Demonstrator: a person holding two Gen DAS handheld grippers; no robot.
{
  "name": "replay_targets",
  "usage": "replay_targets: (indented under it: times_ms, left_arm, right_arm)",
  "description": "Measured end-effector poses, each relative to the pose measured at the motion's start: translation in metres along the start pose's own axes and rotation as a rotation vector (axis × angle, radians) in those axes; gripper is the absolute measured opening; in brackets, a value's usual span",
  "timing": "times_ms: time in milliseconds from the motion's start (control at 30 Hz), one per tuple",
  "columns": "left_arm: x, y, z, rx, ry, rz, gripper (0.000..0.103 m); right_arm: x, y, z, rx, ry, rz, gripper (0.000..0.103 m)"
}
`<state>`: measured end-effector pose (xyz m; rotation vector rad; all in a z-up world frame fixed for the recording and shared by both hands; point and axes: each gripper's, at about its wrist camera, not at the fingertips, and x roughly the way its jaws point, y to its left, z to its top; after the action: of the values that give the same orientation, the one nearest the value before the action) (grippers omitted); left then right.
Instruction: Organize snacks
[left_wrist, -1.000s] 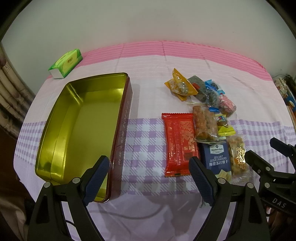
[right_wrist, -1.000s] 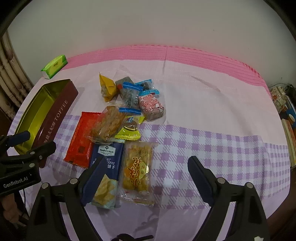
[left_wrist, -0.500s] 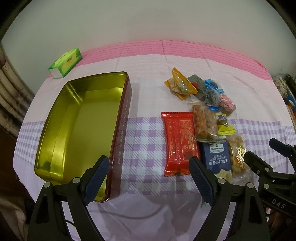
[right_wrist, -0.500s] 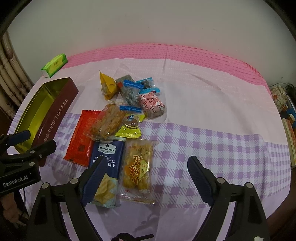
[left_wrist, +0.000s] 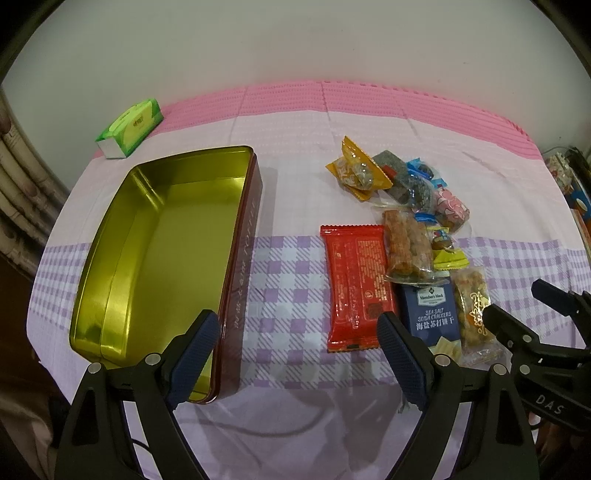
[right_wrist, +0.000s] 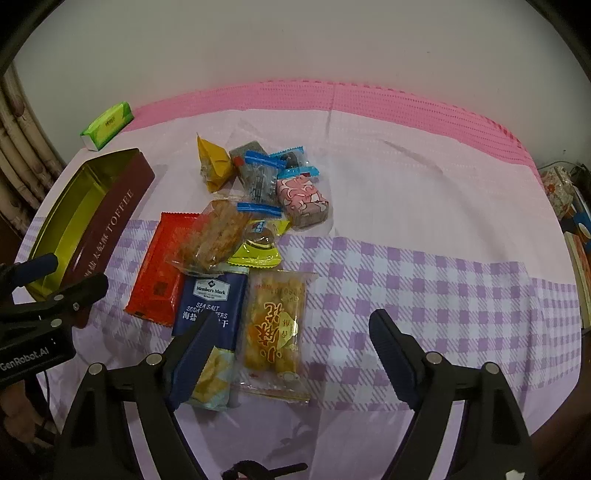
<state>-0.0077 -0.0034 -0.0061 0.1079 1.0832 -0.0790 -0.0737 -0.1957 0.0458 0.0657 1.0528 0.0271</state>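
An open toffee tin (left_wrist: 243, 258) with a gold inside lies empty on the left of the cloth. Right of it sits a cluster of snacks: a red packet (left_wrist: 356, 288), a blue cracker pack (right_wrist: 210, 306), a clear pack of yellow pastry (right_wrist: 273, 325), a clear pack of brown sticks (right_wrist: 214, 236) and several small wrapped sweets (right_wrist: 299, 195). My left gripper (left_wrist: 295, 321) hovers open between tin and red packet, holding nothing. My right gripper (right_wrist: 291, 321) is above the pastry pack, its jaws closing but wide apart. Its pads touch nothing, and its left finger (right_wrist: 192, 354) overlaps the cracker pack.
A green tissue pack (left_wrist: 129, 127) lies at the back left near the wall. Books and clutter (right_wrist: 580, 240) stand past the table's right edge. A curtain hangs at the left. The purple-checked cloth (right_wrist: 443, 295) right of the snacks is bare.
The right gripper's jaws have come in a little. Both hands and all the snacks stay where they were.
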Motion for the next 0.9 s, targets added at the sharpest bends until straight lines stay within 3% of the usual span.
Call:
replay_targets:
  times_ms: [300,900]
  left_arm:
    - [-0.001,0.000,0.003,0.001,0.002,-0.001,0.088]
    - [-0.001,0.014,0.006,-0.019,-0.014,-0.007,0.088]
  right_arm:
    - [0.004,0.000,-0.001,0.002,0.017,-0.005,0.080]
    - [0.029,0.003,-0.003,-0.006,0.111,-0.017,0.067]
